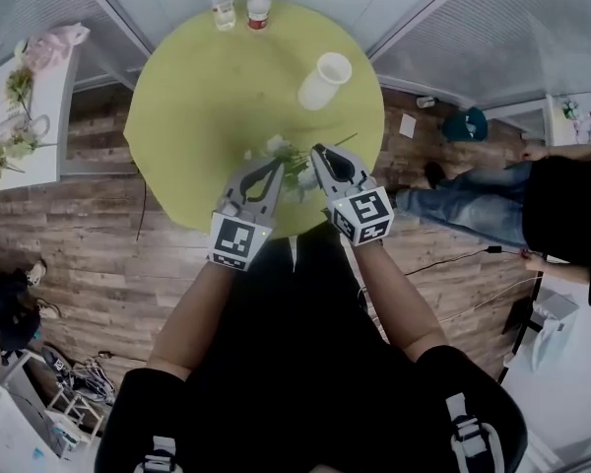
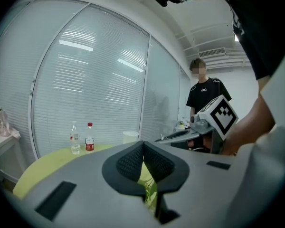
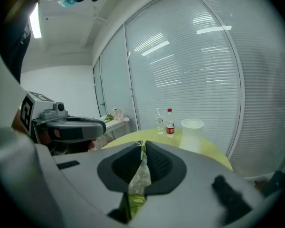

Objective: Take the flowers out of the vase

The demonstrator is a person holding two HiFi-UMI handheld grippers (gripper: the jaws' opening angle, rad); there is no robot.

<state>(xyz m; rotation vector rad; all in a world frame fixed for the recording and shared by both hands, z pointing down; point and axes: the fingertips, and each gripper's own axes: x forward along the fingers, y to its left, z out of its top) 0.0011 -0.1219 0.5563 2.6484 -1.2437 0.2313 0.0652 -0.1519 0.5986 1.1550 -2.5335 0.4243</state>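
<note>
A small bunch of flowers (image 1: 292,162), green stems with pale blooms, hangs over the near edge of the round yellow-green table (image 1: 197,97). My right gripper (image 1: 318,152) is shut on it; a pale leaf (image 3: 140,179) runs between its pads (image 3: 154,163). My left gripper (image 1: 276,168) closes in from the left with its pads together (image 2: 130,163), and thin green stems (image 2: 149,190) show just under them. The white vase (image 1: 325,80) stands upright farther back on the table, apart from both grippers and with nothing in it that I can see.
Two small bottles (image 1: 223,3) (image 1: 260,5) stand at the table's far edge. A white side table (image 1: 20,116) with more flowers is at the left. A person sits on the wooden floor at the right (image 1: 492,205). Blinds cover the curved windows behind.
</note>
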